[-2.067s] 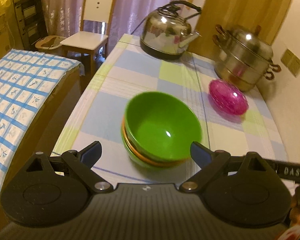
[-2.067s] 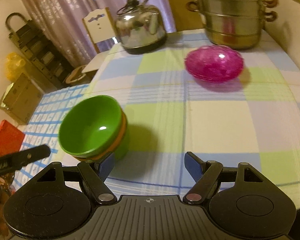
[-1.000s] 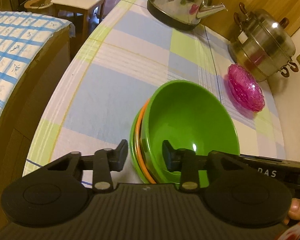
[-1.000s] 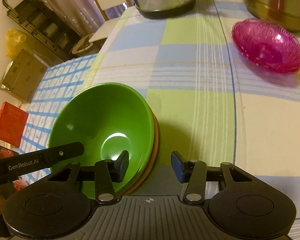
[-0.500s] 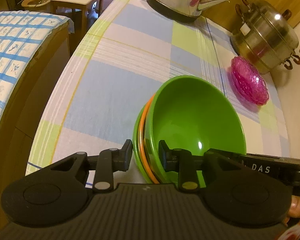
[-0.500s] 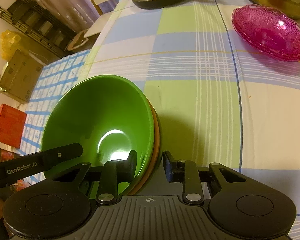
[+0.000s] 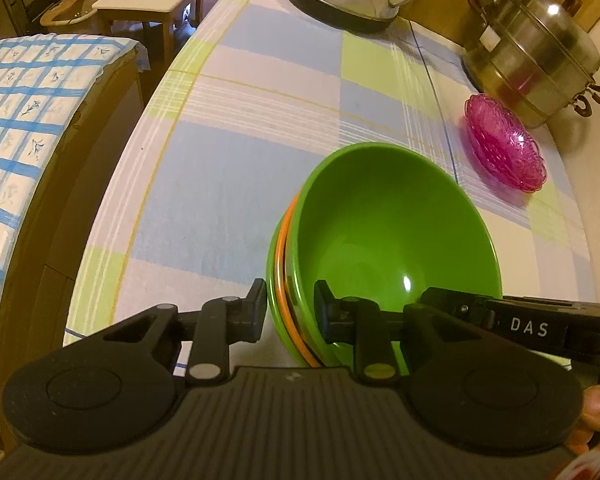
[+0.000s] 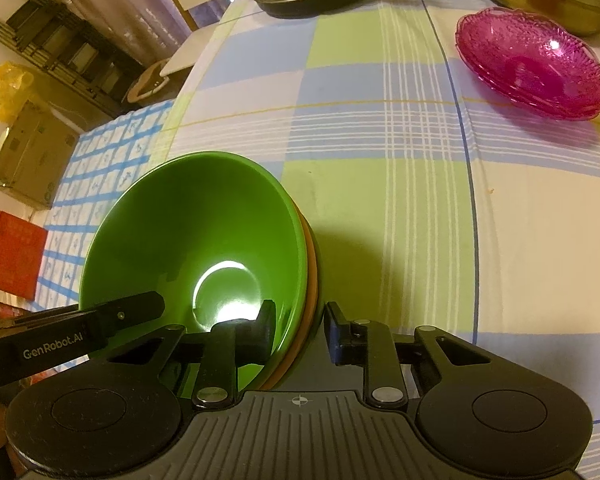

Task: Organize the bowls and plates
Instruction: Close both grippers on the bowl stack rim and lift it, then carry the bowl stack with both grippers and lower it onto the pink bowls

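Bowls (image 7: 384, 236) nested, rims between both grippers: L (image 7: 290, 314) closing on near-left rim, R (image 8: 300, 330) closing on near-right; equally near.

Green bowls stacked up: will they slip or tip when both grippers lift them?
The stack of bowls looks glossy, so the rims might slip. The left gripper and right gripper, jaws closing, straddle opposite rims, which should limit tipping. The nested bowls already sit tilted, so they might shift.

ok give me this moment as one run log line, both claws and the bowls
left claw: closing across rim of bowl stack | right claw: closing across opposite rim | stack: green over orange, on table | pink dish: untouched
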Available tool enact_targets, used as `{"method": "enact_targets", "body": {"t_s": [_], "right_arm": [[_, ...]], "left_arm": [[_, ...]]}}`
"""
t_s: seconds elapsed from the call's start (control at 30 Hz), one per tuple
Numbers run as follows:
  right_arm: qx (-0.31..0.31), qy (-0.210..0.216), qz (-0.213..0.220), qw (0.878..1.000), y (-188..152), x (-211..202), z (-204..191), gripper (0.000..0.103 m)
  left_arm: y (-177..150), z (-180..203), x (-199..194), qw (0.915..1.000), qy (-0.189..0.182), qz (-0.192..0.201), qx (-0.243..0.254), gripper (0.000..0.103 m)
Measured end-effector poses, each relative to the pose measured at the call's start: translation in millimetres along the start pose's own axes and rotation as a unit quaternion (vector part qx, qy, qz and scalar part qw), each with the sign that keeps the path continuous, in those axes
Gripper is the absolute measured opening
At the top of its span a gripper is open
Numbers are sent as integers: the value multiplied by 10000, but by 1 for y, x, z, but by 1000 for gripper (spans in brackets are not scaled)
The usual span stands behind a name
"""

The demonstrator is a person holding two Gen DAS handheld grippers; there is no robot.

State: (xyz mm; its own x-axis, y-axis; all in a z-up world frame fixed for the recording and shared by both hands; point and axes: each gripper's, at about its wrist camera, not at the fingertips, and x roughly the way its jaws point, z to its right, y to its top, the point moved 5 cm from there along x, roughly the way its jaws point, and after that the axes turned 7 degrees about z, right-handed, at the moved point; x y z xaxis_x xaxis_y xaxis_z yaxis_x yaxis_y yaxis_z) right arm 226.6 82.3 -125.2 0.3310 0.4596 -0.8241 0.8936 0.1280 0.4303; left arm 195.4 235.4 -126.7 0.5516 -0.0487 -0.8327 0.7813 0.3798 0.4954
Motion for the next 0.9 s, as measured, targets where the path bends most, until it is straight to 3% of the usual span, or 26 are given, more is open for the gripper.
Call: {"method": "enact_targets", "body": {"t_s": [0.5, 0.9], "right_arm": [[147, -51, 110, 9998, 1, -20, 16, 25], [400, -194, 461, 9979, 27, -60, 58, 25]], "left_arm": [[-2, 30, -3, 9999, -62, 0, 160, 22], [28, 100, -3, 9981, -304, 142, 519, 22]]}}
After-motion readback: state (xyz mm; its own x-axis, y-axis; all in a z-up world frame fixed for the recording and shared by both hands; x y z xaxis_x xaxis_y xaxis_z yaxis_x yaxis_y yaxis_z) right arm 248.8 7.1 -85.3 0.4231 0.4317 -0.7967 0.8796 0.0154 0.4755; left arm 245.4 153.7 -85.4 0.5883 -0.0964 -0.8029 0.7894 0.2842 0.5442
